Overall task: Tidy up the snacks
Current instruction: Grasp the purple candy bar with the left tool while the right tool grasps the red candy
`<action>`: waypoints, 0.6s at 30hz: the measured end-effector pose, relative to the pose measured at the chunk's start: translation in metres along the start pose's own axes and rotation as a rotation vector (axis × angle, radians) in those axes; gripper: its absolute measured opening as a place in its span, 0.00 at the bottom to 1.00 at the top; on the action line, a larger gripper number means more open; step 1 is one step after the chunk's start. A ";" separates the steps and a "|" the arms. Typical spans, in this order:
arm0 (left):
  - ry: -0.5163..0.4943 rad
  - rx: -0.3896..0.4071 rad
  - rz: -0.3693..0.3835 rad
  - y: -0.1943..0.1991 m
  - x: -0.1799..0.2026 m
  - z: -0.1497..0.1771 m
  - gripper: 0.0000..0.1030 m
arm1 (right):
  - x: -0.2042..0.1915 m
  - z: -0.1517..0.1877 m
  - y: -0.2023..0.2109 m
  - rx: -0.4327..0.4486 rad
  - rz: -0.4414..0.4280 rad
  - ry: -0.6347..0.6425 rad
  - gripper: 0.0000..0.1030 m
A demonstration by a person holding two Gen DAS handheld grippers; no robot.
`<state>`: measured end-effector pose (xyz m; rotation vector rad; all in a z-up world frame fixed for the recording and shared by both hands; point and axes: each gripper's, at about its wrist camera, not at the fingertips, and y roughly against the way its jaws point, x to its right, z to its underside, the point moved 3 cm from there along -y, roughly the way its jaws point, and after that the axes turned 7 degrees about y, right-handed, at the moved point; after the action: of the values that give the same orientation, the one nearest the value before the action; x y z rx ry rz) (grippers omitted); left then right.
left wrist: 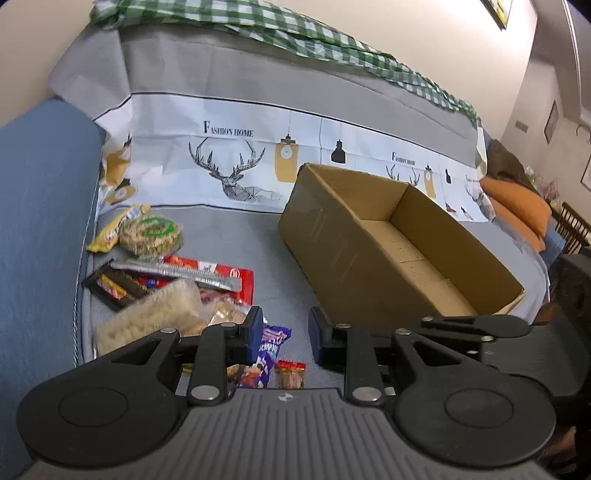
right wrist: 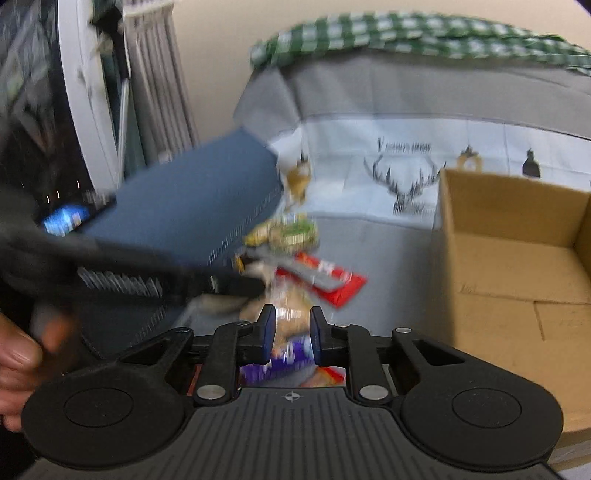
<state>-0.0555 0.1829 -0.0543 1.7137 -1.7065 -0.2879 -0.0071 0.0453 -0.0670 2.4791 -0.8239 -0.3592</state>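
Snacks sat beside my empty brown cardboard box (left wrist: 391,251); left hand-held gripper (left wrist: 286,334) gaped empty, right hand-held gripper (right wrist: 292,334) closed on nothing.

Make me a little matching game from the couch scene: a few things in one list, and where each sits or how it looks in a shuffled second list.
Things:
1. cardboard box
2. checked cloth
3. round green-labelled snack
4. purple packet

Descriptions:
A. draped along the top of the sofa back
B. open and empty
C. lying just ahead of the left claw
D. at the far end of the snack pile, beside a yellow packet

Pairs: 1-B, 2-A, 3-D, 4-C
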 end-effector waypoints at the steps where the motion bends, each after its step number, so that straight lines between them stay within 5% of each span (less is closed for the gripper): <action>1: 0.016 -0.010 -0.002 -0.005 -0.004 0.003 0.27 | -0.002 0.002 -0.007 -0.015 -0.001 -0.004 0.20; 6: 0.032 -0.044 0.005 -0.015 -0.011 -0.001 0.28 | -0.003 0.016 -0.035 -0.098 0.042 0.010 0.23; 13: 0.098 -0.060 0.036 -0.023 -0.019 -0.005 0.29 | 0.008 0.044 -0.061 -0.235 0.072 -0.030 0.42; 18: 0.087 -0.079 0.028 -0.028 -0.014 -0.006 0.32 | 0.011 0.055 -0.070 -0.232 0.073 0.018 0.47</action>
<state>-0.0317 0.1954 -0.0711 1.6208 -1.6331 -0.2612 0.0138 0.0668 -0.1513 2.2284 -0.8147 -0.3836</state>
